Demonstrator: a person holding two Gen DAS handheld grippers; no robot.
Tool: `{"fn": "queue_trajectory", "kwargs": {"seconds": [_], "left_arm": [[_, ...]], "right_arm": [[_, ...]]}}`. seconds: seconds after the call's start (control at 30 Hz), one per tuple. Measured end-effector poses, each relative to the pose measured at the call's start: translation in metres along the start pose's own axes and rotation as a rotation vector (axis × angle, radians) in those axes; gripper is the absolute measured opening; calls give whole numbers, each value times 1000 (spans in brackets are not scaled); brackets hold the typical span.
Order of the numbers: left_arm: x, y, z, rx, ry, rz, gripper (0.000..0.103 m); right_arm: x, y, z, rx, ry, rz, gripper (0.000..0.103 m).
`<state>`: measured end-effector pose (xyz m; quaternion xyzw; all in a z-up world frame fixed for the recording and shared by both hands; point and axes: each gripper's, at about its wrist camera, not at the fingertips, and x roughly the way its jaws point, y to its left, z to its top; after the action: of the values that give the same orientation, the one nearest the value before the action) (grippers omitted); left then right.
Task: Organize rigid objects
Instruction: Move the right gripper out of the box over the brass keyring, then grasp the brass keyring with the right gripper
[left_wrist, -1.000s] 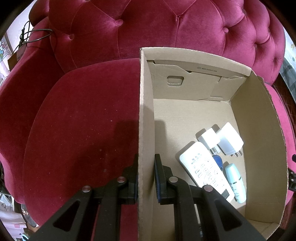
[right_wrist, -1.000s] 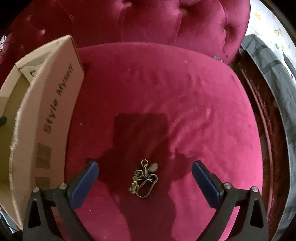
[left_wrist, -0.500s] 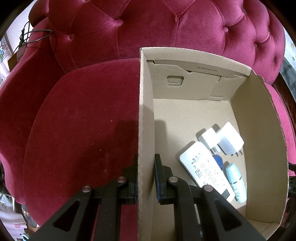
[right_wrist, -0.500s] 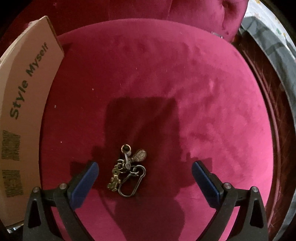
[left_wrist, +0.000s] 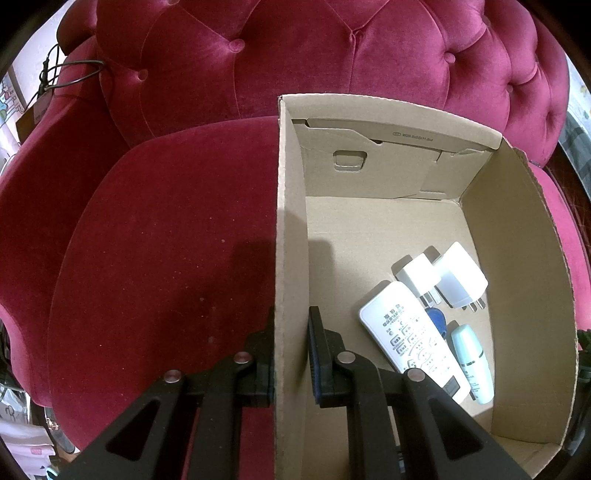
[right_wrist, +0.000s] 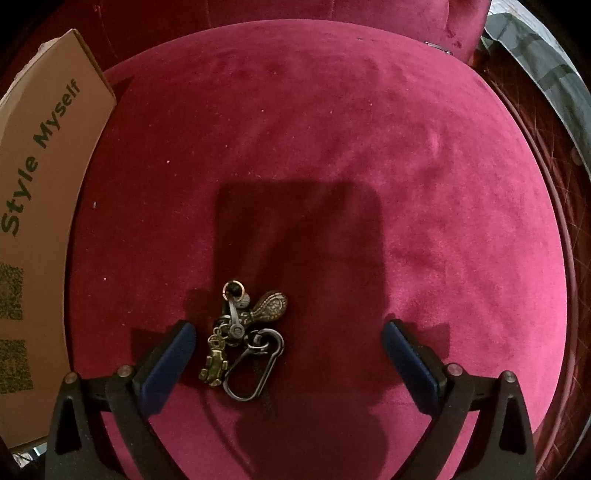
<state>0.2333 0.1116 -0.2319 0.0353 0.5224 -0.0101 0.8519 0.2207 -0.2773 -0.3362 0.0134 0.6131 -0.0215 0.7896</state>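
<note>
Right wrist view, nearest first: the right tool (right_wrist: 286, 338) stands wide open with nothing in its grip, its 2 blue pads straddling the keychain (right_wrist: 243, 341), a tangle of brass charms, rings and a carabiner lying loose on the red velvet seat (right_wrist: 332, 147). The bunch sits close to the left pad and well short of the right one, so closing from here would likely shove it sideways or catch only 1 charm (the rest would dangle and could slip). Soft pile may also let the thin rings sink below the pads.

At left stands the cardboard box (right_wrist: 48, 155). In the left wrist view, the left tool (left_wrist: 291, 354) is clamped tight on the box's near-left wall, steadying it; if that hold tilts the wall, the box could shift. Inside lie a white remote (left_wrist: 410, 332), 2 white chargers (left_wrist: 443, 277) and a pale bottle (left_wrist: 471, 360), toward the right. Beyond rises the tufted backrest (left_wrist: 332, 48). Room edges show only clutter, too dim to name.
</note>
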Motion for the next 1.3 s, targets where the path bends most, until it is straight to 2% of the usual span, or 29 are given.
{"fn": "queue_trajectory", "kwargs": {"seconds": [0.37,0.47,0.53,0.57,0.6,0.63,1.3], "left_arm": [[0,0,0,-2,0,0,14],[0,0,0,0,0,1,14],[0,0,0,0,0,1,14],[0,0,0,0,0,1,14],[0,0,0,0,0,2,14],[0,0,0,0,0,2,14],[-1,-1,0,4,0,8,14]], "right_arm": [[-7,11,-3,-2,-6,6,100],[-13,17,-4,-37,-33,2,80],[-19,19,-5,-38,-46,-11,48],[-20,19,-5,-35,-48,-16,37],[-22,18,-6,-23,-46,-20,19],[-22,16,-5,-16,-42,-17,16],[-46,29,-9,-48,-67,13,16]]}}
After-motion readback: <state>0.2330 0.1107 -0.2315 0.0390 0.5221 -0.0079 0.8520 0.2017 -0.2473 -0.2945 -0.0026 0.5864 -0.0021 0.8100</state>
